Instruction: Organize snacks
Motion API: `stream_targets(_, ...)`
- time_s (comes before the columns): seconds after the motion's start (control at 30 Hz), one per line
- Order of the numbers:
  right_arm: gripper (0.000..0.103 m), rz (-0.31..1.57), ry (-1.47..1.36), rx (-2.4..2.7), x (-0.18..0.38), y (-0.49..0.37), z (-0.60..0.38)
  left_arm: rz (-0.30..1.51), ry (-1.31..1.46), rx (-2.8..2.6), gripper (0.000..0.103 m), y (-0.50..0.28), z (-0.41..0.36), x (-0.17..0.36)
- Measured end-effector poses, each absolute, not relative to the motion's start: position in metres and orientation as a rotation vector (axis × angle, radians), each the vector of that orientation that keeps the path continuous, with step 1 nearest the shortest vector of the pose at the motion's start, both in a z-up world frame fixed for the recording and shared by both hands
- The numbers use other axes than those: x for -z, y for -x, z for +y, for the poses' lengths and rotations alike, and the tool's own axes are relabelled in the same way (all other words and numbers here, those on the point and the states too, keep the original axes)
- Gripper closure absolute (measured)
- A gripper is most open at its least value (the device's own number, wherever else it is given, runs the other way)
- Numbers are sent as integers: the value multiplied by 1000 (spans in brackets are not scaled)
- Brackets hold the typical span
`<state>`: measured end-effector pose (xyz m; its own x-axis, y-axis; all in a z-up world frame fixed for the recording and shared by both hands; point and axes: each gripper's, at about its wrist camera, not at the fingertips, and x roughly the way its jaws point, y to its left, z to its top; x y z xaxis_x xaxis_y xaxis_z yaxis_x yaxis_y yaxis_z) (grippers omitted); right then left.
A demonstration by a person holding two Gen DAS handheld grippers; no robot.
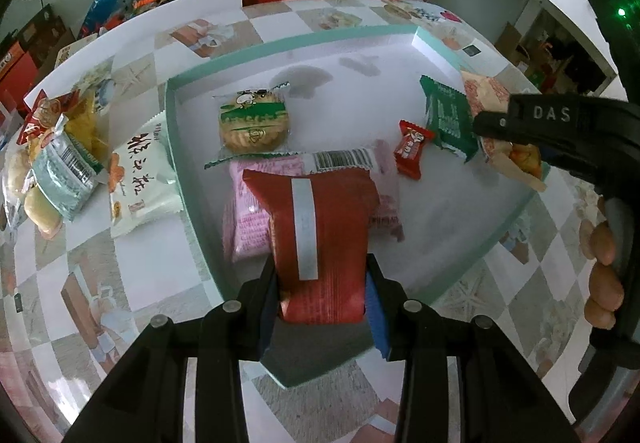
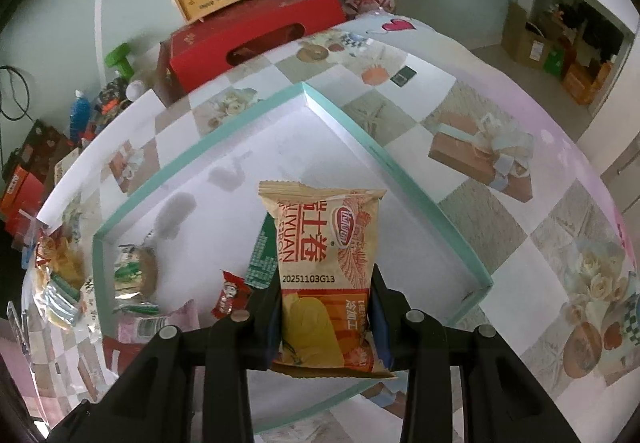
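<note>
The left gripper (image 1: 322, 297) is clamped on a red snack packet (image 1: 320, 239) — just beyond its tips a pink packet (image 1: 248, 219) lies in the mint-rimmed tray (image 1: 176, 147). The right gripper (image 2: 326, 317) pinches a tan-and-orange snack packet (image 2: 320, 263) over the same tray — a green packet (image 2: 262, 259) lies just left of its tips.

Glossy plastic red wrapper (image 1: 320, 239); smooth matt tray (image 1: 472, 227); printed tablecloth (image 2: 500, 235)
</note>
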<state>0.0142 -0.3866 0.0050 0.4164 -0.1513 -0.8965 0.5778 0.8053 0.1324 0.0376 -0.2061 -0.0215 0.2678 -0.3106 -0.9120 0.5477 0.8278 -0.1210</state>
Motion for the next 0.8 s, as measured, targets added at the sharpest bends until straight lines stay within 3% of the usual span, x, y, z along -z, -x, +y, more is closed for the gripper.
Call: stream_targets(0.8, 64, 1076, -464, 507, -4, -15, -390, 1142, -217, 581, 61, -45, -206, 17)
